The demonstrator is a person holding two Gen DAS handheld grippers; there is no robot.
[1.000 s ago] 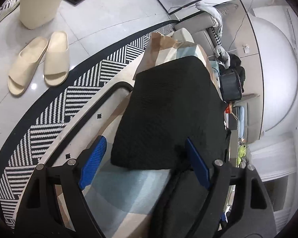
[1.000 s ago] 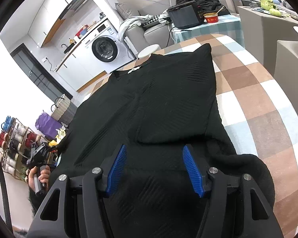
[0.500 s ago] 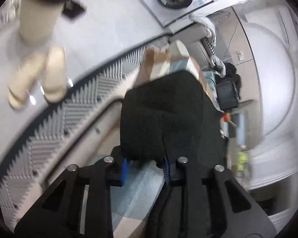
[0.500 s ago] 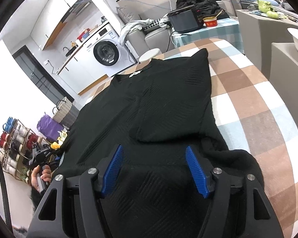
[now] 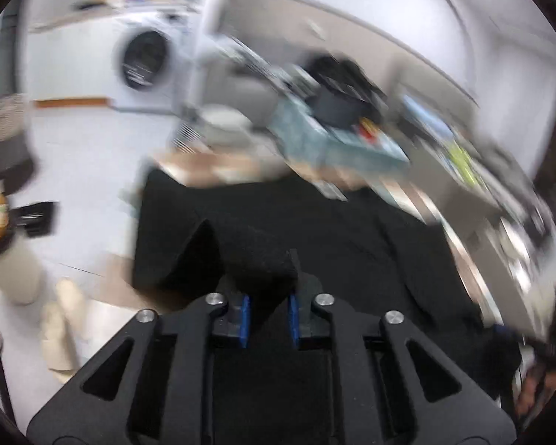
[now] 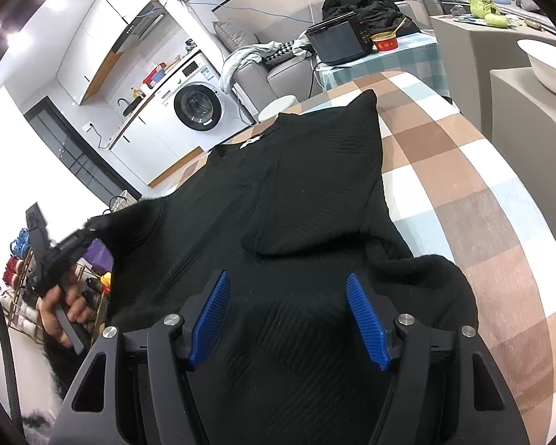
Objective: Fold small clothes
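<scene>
A black knit garment [image 6: 315, 193] lies spread on a table with a checked brown, white and pale blue cloth [image 6: 482, 204]. One sleeve is folded over its body. My left gripper [image 5: 267, 313] is shut on a bunched edge of the black garment [image 5: 259, 256] and holds it lifted; this view is motion-blurred. It also shows at the left of the right wrist view [image 6: 61, 256], raising the garment's left edge. My right gripper [image 6: 289, 319] is open and empty, just above the garment's near end.
A washing machine [image 6: 196, 105] stands behind the table. A grey sofa [image 6: 263, 59] holds clothes. A side table carries a black appliance [image 6: 337, 42] and a red bowl [image 6: 383, 42]. A white basin [image 6: 548, 66] sits at right. A shoe rack [image 6: 16, 282] stands at left.
My left gripper closed on the garment's edge and swung up and around with it, lifting the cloth. My right gripper stayed open and drew slightly back.
</scene>
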